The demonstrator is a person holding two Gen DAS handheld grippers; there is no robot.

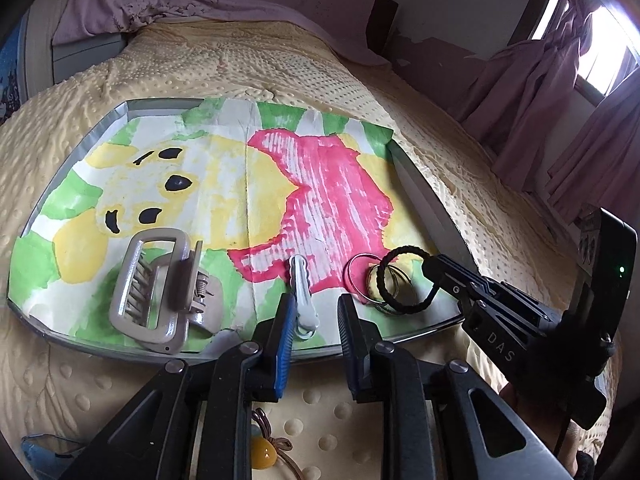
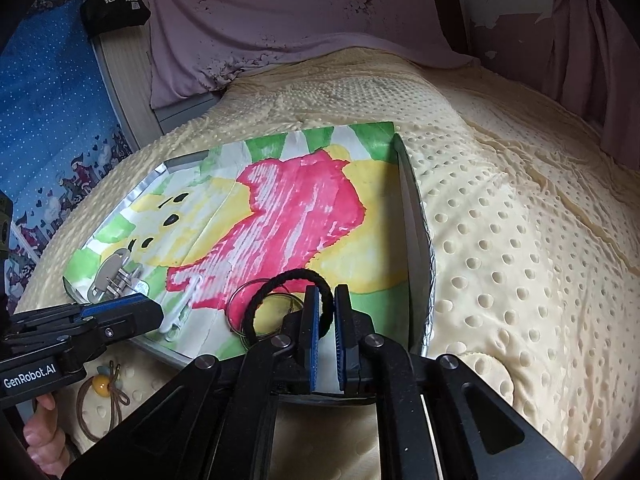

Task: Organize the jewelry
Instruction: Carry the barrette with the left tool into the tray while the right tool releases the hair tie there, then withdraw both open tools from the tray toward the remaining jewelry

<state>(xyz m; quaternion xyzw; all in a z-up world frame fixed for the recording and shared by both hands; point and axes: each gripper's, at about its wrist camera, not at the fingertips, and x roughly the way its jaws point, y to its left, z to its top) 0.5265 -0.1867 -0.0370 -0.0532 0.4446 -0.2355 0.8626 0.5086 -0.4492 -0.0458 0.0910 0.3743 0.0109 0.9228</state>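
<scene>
A: Tongs first. The right gripper [image 2: 326, 316] is narrow and pinches the black hair tie [image 2: 280, 280] at the near side of its loop, I think to lift it or set it down. The tie lies partly over the metal rings [image 2: 240, 322].

B: And the left gripper [image 1: 314, 318]?

A: Its jaws stand wide, on both sides of the white clip [image 1: 302, 296], but whether a pad touches it I cannot tell. Probably it prepares to take the clip or has let it go.

B: Where is everything?

A: On the tray [image 1: 432, 208], which has a painted paper [image 1: 224, 176] as lining. The beige claw clip [image 1: 160, 288] lies at its left near corner. One elastic with a yellow bead [image 2: 100, 386] rests outside, on the bedspread [image 2: 520, 240], so the sorting seems not finished.

B: Any writing?

A: "GenRobot.AI" on the left gripper, "DAS" on the right one. Farther, the black bag [image 2: 116, 10] has white characters, too small to read.
</scene>
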